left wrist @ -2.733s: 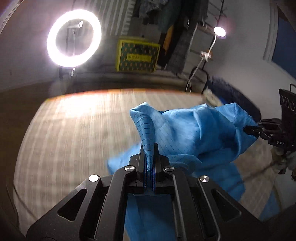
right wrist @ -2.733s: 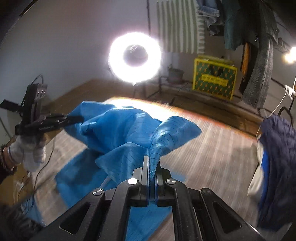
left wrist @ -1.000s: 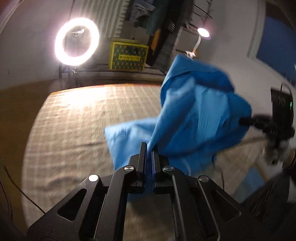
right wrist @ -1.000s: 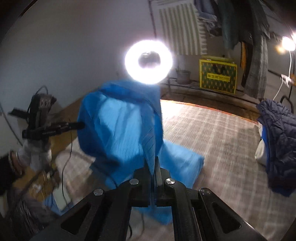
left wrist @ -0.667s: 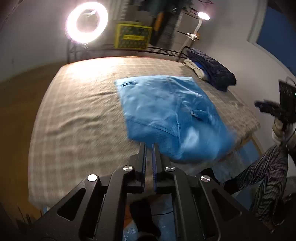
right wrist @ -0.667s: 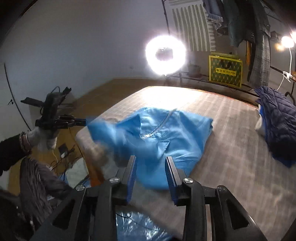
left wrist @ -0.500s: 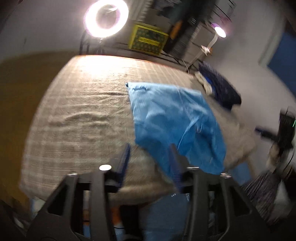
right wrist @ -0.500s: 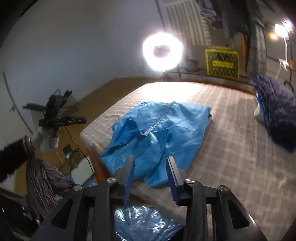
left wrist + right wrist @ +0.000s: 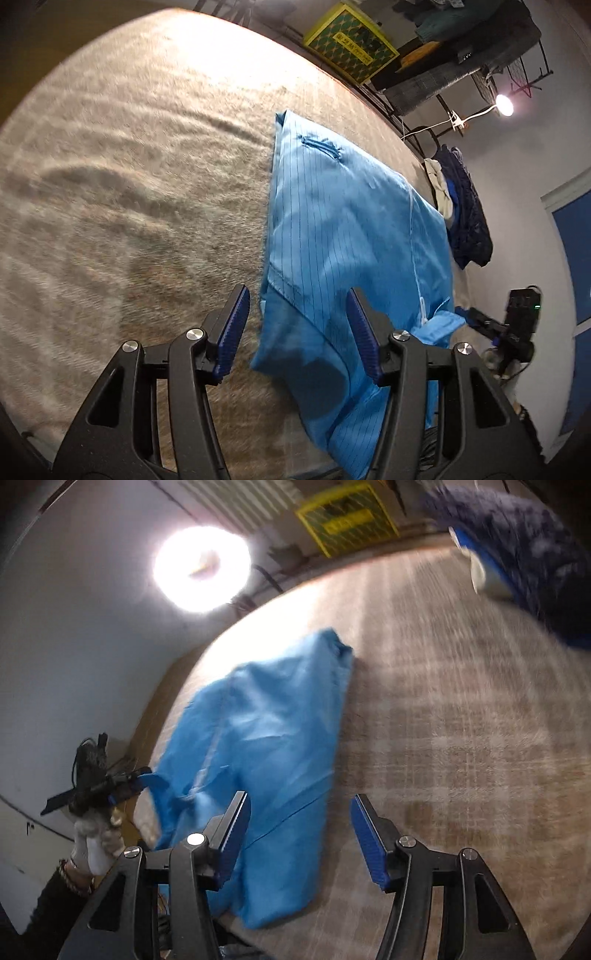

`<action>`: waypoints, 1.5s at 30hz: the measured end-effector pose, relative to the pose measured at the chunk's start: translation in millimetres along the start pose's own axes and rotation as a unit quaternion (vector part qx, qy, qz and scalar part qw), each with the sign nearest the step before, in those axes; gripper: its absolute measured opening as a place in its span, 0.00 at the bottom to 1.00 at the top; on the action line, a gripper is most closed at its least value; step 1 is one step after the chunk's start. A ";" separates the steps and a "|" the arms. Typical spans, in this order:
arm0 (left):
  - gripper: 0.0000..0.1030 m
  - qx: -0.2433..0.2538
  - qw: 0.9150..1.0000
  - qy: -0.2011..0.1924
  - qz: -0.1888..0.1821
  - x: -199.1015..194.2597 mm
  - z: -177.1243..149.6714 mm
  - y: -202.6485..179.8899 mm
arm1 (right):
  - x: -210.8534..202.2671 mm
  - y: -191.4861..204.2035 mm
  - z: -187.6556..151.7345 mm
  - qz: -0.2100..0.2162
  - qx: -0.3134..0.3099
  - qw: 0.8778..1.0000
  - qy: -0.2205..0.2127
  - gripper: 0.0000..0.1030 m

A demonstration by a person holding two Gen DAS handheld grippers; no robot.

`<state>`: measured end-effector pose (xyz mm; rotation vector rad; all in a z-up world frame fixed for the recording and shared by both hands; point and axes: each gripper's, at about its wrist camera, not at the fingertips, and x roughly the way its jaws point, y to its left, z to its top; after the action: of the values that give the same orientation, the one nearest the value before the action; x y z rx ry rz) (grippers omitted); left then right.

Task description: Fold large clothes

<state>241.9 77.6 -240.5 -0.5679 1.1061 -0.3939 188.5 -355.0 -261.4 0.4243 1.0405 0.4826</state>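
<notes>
Left wrist: left gripper (image 9: 297, 328) jaws apart, empty, above blue garment (image 9: 351, 229) on bed (image 9: 129, 184) | right wrist: right gripper (image 9: 299, 830) opening, empty

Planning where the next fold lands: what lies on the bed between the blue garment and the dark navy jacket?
Only bare checked bedcover between the blue garment and the dark navy jacket, shown in the right wrist view.

Bare blanket (image 9: 129, 192) lies open beside the blue garment (image 9: 343, 221); dark clothes (image 9: 467, 214) crowd its far side.
</notes>
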 end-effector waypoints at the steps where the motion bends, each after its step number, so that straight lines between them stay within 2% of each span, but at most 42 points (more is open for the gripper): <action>1: 0.52 -0.001 1.000 0.002 -0.008 1.7 1.0 0.3 | 7.1 -3.2 2.1 0.010 0.006 1.000 0.008 0.56; 2: 0.47 -0.001 1.000 0.003 -0.015 2.6 1.8 0.5 | 12.3 -4.2 3.4 0.021 0.008 1.000 0.016 0.55; 3: 0.33 0.002 1.000 0.006 -0.021 2.9 2.7 -0.8 | 16.6 -3.9 4.2 0.029 0.008 0.999 0.022 0.49; 4: 0.22 0.006 1.000 0.007 -0.021 2.7 3.4 -2.1 | 19.5 -2.4 4.5 0.036 0.006 0.999 0.027 0.40; 7: 0.13 0.016 0.999 -0.001 -0.041 -5.9 5.9 -6.2 | 19.7 7.2 4.9 0.061 -0.006 0.998 0.032 0.18; 9: 0.13 0.021 0.999 -0.007 -0.049 -11.0 7.1 -8.9 | 15.0 11.1 8.2 0.090 -0.003 0.996 0.022 0.13; 12: 0.16 0.016 0.999 -0.001 -0.047 -8.4 8.6 -6.1 | 12.8 15.4 10.5 0.101 -0.007 0.995 0.016 0.15; 13: 0.26 0.009 0.999 0.008 -0.048 -4.6 9.7 -4.3 | 14.9 17.1 10.8 0.100 -0.011 0.995 0.019 0.20; 14: 0.31 0.000 0.999 0.015 -0.051 -1.0 10.9 -2.6 | 17.7 17.1 10.6 0.102 -0.007 0.994 0.026 0.27; 15: 0.35 -0.002 0.999 0.018 -0.050 2.1 11.6 -3.1 | 20.8 16.7 10.8 0.105 0.001 0.994 0.031 0.49; 16: 0.35 0.000 0.999 0.020 -0.045 5.2 13.2 -4.6 | 23.5 16.2 10.6 0.107 0.010 0.994 0.034 0.63; 17: 0.35 0.005 0.999 0.020 -0.043 7.1 13.8 -7.3 | 26.8 18.0 11.9 0.097 0.009 0.995 0.030 0.62; 18: 0.32 0.018 0.999 0.018 -0.035 8.6 14.7 -11.8 | 27.9 21.2 12.7 0.087 0.004 0.996 0.029 0.52; 19: 0.13 0.029 0.999 0.016 -0.026 9.8 15.2 -16.6 | 30.5 24.8 14.8 0.082 -0.004 0.996 0.030 0.30; 20: 0.08 0.046 0.999 0.016 -0.016 10.5 15.8 -21.8 | 32.5 27.6 16.7 0.083 -0.006 0.996 0.031 0.19; 22: 0.06 0.061 0.998 0.008 -0.014 8.5 17.2 -28.0 | 31.4 31.1 20.7 0.081 -0.008 0.996 0.022 0.10; 24: 0.05 0.057 0.998 0.000 -0.024 5.8 23.1 -29.7 | 29.2 36.0 25.9 0.082 -0.013 0.996 0.015 0.08; 30: 0.05 0.037 0.998 -0.015 -0.039 11.1 49.2 -27.5 | 37.7 31.8 51.0 0.099 0.025 0.995 -0.016 0.06; 36: 0.05 0.019 0.998 -0.024 -0.059 22.9 79.1 -22.2 | 43.9 16.2 76.6 0.136 0.079 0.986 -0.059 0.05; 39: 0.05 0.024 0.999 -0.032 -0.029 32.4 88.5 -17.5 | 52.8 8.1 82.8 0.149 0.098 0.982 -0.066 0.05; 41: 0.06 0.023 0.999 -0.024 -0.002 44.0 89.5 -12.2 | 64.3 7.8 83.0 0.123 0.090 0.987 -0.048 0.11; 43: 0.22 0.022 0.999 -0.015 0.022 49.1 86.0 -13.8 | 63.9 9.4 82.7 0.098 0.081 0.991 -0.032 0.27; 44: 0.26 0.026 0.999 -0.017 0.032 44.9 83.7 -14.9 | 59.0 12.0 80.4 0.091 0.074 0.993 -0.031 0.29; 45: 0.32 0.030 0.999 -0.024 0.039 40.0 81.3 -16.6 | 53.5 14.0 79.7 0.088 0.069 0.993 -0.032 0.36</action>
<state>332.1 60.7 -232.4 -0.4781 1.0644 -0.3433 279.5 -321.7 -256.3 0.6536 0.9812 0.5518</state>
